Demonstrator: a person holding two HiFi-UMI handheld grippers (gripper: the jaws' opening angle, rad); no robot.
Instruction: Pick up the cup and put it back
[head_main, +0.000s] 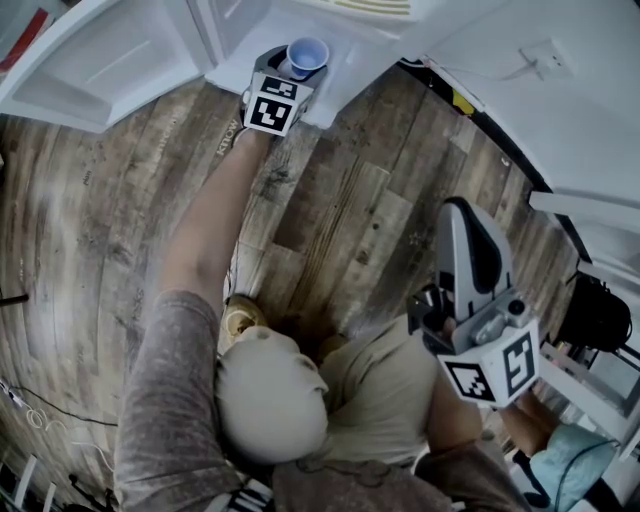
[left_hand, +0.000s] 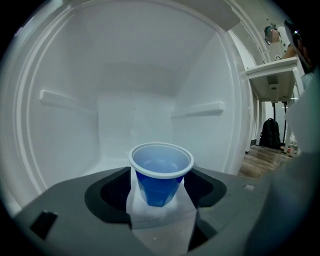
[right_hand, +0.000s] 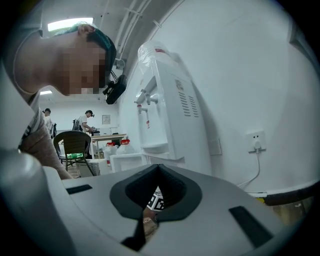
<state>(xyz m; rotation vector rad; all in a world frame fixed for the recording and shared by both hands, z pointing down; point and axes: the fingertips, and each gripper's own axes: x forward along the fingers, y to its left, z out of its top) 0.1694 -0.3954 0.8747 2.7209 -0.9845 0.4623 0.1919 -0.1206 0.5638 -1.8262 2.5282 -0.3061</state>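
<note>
Left gripper view: straddles the blue cup (left_hand: 161, 172) with the left gripper (left_hand: 161, 194), jaws spread and apparently not squeezing, leaving it upright inside the white compartment (left_hand: 135, 75). Holds the right gripper (right_hand: 159, 172) aside, jaws pressed together, empty.

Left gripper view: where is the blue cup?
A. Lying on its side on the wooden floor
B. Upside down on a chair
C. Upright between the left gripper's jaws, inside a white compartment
C: the blue cup stands mouth up between the jaws of the left gripper, with the white compartment walls behind and beside it.
</note>
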